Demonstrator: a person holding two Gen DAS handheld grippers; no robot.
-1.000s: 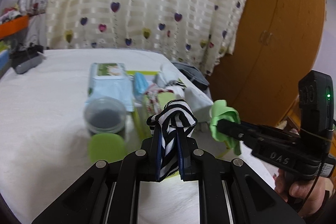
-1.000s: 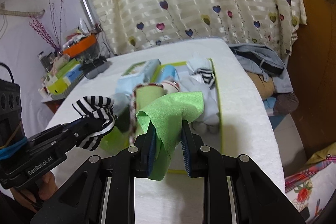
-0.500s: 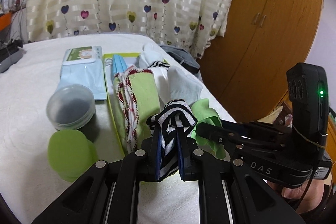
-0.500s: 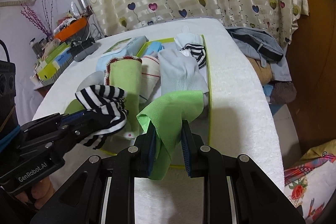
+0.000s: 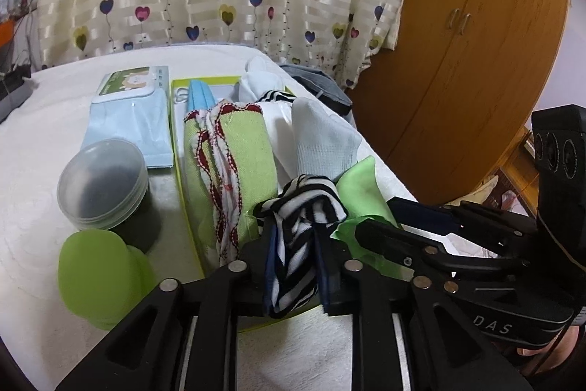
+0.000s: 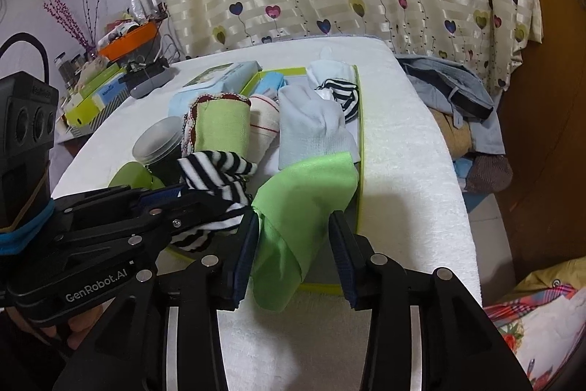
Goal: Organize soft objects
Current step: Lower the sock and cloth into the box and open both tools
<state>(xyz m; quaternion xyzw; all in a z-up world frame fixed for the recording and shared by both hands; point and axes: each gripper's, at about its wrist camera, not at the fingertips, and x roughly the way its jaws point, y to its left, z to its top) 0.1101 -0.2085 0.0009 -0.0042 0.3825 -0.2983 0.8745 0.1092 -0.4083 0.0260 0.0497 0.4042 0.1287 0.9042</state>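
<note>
Hovering over the near end of the lime-edged tray (image 6: 359, 149), right gripper (image 6: 293, 251) stands open around the green cloth (image 6: 304, 200), left gripper (image 5: 293, 266) beside it clamping the striped sock (image 5: 300, 207).

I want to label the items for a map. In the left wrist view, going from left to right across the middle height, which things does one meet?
Grey lidded jar → green towel with red trim → pale blue sock → wooden wardrobe.
</note>
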